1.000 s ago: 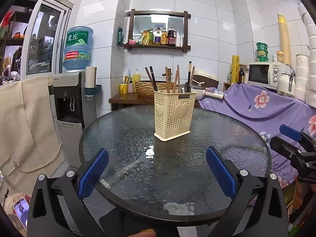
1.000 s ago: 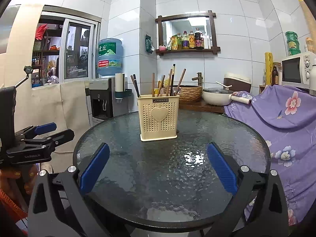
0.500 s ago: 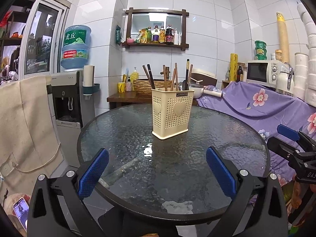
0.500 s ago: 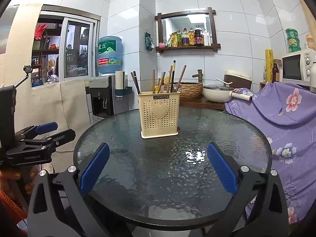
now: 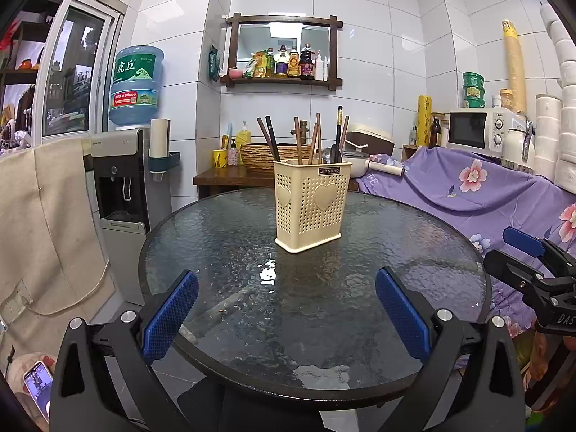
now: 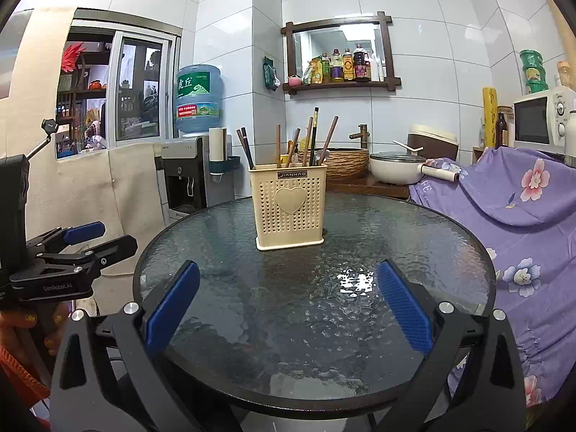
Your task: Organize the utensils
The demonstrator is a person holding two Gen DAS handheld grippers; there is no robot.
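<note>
Our left tongs and right tongs both gape wide with nothing between the blue pads, held low at the 6 o'clock rim of the round glass table. The cream holder stands upright toward 12 o'clock, chopsticks and a dark spoon already upright inside; no utensil lies loose on the glass. That fits a finished sort or one awaiting more pieces, so we judge it best to keep the tongs wide and clear of the leaning sticks.

Cream utensil holder upright on glass table; right gripper gaping — empty.
</note>
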